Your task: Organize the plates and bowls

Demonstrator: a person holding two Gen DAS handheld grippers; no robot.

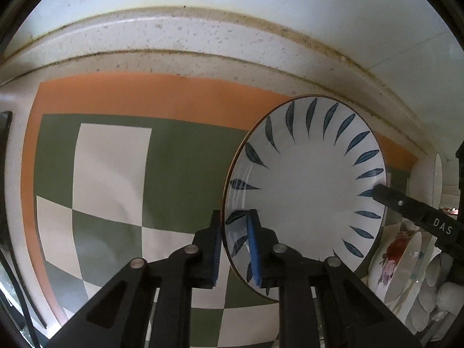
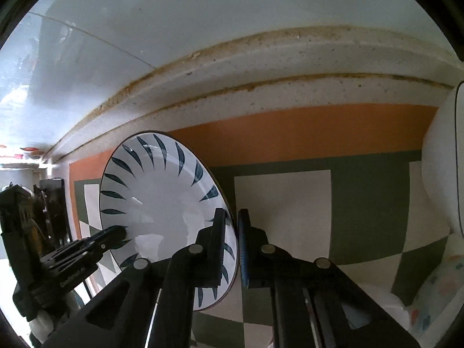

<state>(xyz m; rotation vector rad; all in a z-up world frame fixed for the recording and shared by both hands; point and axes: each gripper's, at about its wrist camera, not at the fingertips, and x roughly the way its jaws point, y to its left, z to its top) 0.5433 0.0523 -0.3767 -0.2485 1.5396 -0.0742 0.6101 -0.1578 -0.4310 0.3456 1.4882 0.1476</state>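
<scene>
A white plate with blue leaf marks point(image 1: 307, 185) is held up on edge above the checked mat point(image 1: 116, 168). My left gripper point(image 1: 235, 232) is shut on the plate's left rim. My right gripper point(image 2: 232, 232) is shut on the opposite rim of the same plate point(image 2: 156, 200). Each gripper shows in the other's view: the right one in the left wrist view point(image 1: 380, 190), the left one in the right wrist view point(image 2: 119, 233). A floral bowl point(image 1: 397, 264) and several white bowls point(image 1: 435, 295) sit at the lower right.
The orange, green and white mat point(image 2: 319, 203) lies on a speckled counter point(image 1: 203, 37) against a white wall. A large white dish point(image 2: 440, 168) stands at the right edge. A patterned item point(image 2: 435, 290) lies at the lower right.
</scene>
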